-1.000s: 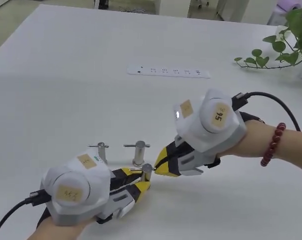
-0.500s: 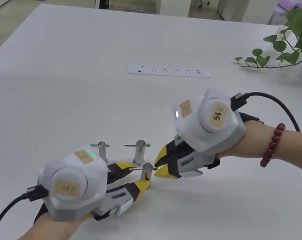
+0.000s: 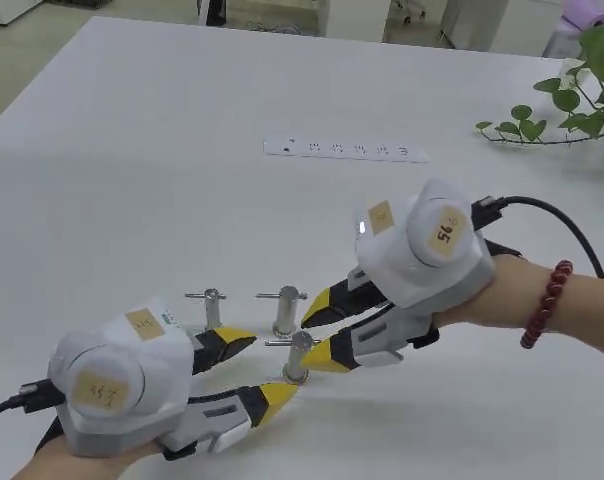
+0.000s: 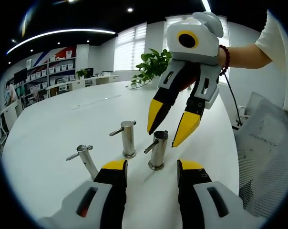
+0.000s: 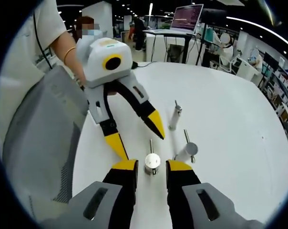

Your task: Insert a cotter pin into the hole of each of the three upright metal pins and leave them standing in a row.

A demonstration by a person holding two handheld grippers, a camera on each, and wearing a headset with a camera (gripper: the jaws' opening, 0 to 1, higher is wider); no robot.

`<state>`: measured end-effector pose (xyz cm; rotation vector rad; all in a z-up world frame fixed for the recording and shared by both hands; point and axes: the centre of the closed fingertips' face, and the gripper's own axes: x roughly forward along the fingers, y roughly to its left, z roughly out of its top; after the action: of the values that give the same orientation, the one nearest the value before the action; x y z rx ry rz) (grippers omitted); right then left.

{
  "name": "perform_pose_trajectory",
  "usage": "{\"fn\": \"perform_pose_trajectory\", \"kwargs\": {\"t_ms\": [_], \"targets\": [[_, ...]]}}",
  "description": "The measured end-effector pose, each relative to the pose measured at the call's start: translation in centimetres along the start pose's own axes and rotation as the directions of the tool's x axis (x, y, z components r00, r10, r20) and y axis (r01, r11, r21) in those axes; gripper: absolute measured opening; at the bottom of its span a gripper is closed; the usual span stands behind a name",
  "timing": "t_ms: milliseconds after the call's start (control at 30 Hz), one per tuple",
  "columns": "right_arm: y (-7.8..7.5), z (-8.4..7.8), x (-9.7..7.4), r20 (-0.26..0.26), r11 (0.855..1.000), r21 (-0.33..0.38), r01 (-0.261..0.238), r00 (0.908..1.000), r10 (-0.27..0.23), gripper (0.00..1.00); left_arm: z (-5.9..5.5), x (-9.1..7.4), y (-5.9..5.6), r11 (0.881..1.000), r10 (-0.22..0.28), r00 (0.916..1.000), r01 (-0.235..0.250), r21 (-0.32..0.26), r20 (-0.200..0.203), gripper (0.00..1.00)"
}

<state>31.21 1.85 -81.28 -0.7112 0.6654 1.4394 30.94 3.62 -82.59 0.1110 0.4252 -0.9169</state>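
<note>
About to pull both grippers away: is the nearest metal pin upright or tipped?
Upright: the nearest pin stands straight on its base on the table, with a cotter pin through its top.

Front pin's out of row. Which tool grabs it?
Right, probably: front pin sits inside the open right tool, its cotter pin clear of the jaws; it points across the left tool.

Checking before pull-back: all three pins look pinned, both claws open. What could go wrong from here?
1. The open left claw and right claw flank the near pin; a sloppy retreat could tip it.
2. Its cotter pin sticks out sideways and could snag a jaw.
3. It stands forward of the other two; nudging it into line may knock the middle pin.
</note>
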Motion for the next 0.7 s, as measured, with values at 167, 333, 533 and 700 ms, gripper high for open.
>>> {"fn": "perform_pose_trajectory", "kwargs": {"t_ms": [167, 333, 533, 700], "targets": [[0.1, 0.2, 0.4, 0.025, 1.000, 0.008, -0.001, 0.9997, 0.001, 0.25, 0.5, -0.5, -0.1, 1.000, -0.005, 0.9998, 0.005, -0.010, 0.021, 0.46], [-0.1, 0.2, 0.7, 0.037, 1.000, 0.009, 0.005, 0.9993, -0.005, 0.24, 0.6, -1.1, -0.2, 1.000, -0.005, 0.9995, 0.006, -0.022, 0.030, 0.50], [-0.2, 0.0, 1.2, 0.043, 1.000, 0.007, 0.001, 0.9991, -0.001, 0.21, 0.6, -2.0, -0.2, 0.999, 0.006, 0.9995, -0.004, -0.033, 0.032, 0.53], [-0.2, 0.1, 1.5, 0.054, 1.000, 0.001, -0.004, 0.9986, 0.003, 0.16, 0.6, -2.6, 0.0, 0.999, 0.020, 0.9991, -0.019, -0.039, 0.036, 0.54]]}}
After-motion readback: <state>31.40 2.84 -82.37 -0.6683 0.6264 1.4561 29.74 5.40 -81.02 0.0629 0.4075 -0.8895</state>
